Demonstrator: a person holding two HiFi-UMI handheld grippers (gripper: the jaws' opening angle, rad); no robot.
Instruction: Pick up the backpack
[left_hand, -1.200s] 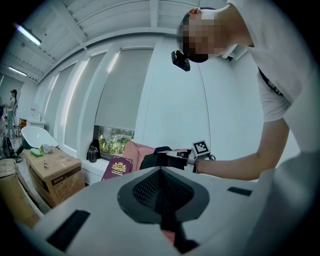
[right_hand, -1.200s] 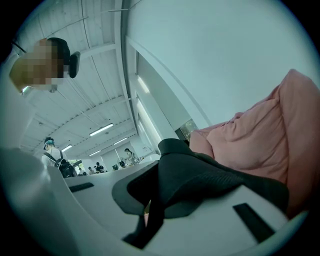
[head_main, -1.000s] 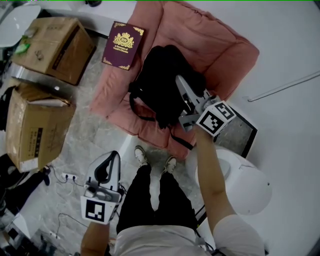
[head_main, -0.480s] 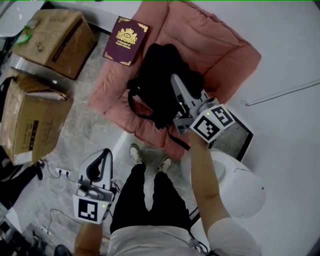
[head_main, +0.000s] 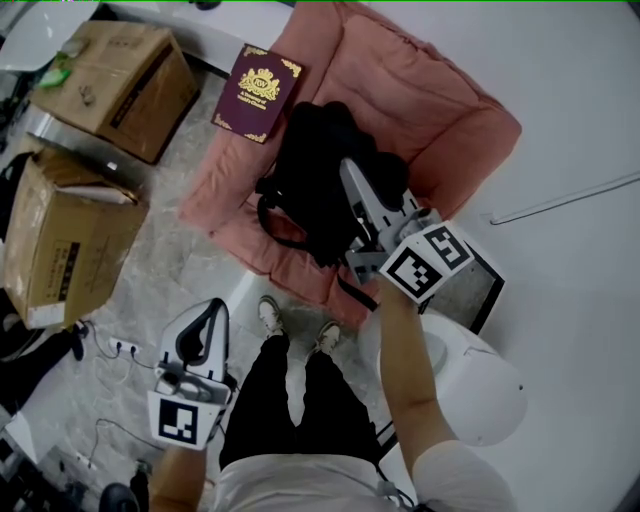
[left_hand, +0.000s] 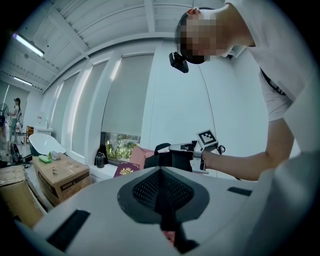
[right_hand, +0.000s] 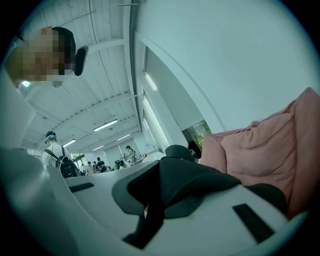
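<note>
A black backpack (head_main: 312, 178) lies on the seat of a pink armchair (head_main: 425, 105). In the head view my right gripper (head_main: 349, 170) reaches over its top, with the jaws shut on the backpack's black fabric. In the right gripper view that fabric (right_hand: 192, 177) bulges out from between the closed jaws. The left gripper view shows the backpack (left_hand: 167, 159) and its carry loop under the right gripper (left_hand: 186, 147). My left gripper (head_main: 211, 310) hangs low at the left, above the floor and away from the chair, shut with nothing in it.
A maroon book (head_main: 257, 92) rests on the armchair's left arm. Two cardboard boxes (head_main: 115, 85) (head_main: 60, 240) stand at the left. A white round object (head_main: 485, 380) and a dark framed panel (head_main: 472, 282) sit right of the person's legs. Cables and a power strip (head_main: 122, 350) lie on the floor.
My right gripper has drawn a little up and towards me with the backpack's top still in its jaws. The left gripper has stayed about where it was.
</note>
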